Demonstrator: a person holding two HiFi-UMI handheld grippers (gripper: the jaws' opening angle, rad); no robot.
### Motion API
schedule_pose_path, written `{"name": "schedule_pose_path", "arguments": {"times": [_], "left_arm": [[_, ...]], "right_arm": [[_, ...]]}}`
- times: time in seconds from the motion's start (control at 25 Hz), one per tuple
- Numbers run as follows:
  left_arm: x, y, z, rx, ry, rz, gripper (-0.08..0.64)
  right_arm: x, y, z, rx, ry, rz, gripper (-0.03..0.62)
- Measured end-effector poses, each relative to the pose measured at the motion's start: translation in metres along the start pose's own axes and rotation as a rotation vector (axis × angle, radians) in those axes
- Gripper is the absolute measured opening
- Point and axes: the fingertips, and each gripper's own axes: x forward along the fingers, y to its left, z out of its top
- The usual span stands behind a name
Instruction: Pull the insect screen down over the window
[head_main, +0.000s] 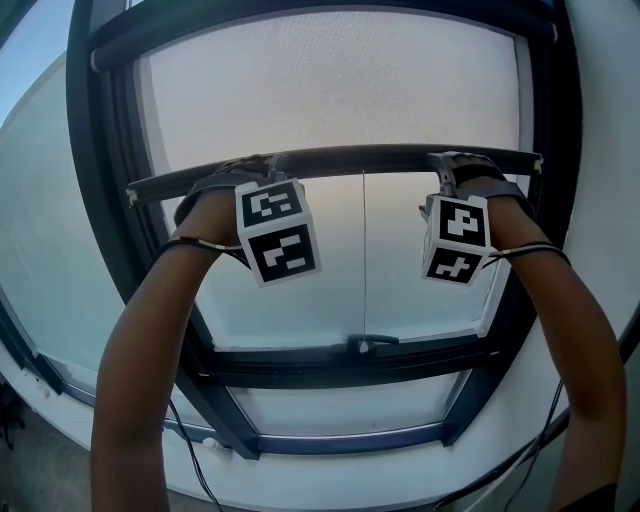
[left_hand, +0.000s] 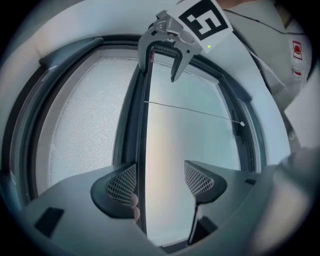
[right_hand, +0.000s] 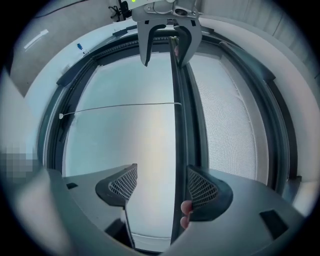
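Observation:
The insect screen covers the upper part of the window, and its dark bottom bar runs level across the pane. My left gripper and right gripper both reach over that bar from above. In the left gripper view the left gripper is open, with the bar lying against its left pad. In the right gripper view the right gripper is open, with the bar lying against its right pad. A fingertip shows beside each of those pads.
A thin pull cord hangs from the bar's middle down to a small handle on the lower window frame. The dark side frame curves round the opening. Cables trail below my forearms.

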Motion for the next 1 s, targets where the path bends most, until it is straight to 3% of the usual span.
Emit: {"name": "schedule_pose_path", "arguments": {"times": [0.4,0.68,1.0], "left_arm": [[0.002,-0.028,0.001,-0.017,-0.018,-0.077,0.304],[0.003,-0.042,-0.001,0.003,0.000,-0.066,0.304],[0.016,-0.088,-0.003,-0.006,-0.010,-0.133,0.304]], "right_arm": [[-0.004,0.029,0.000,-0.018,0.014,0.103,0.313],[-0.009,0.043,0.000,-0.040,0.043,0.133,0.313],[-0.004,0.091,0.002,-0.061,0.050,0.210,0.313]]}}
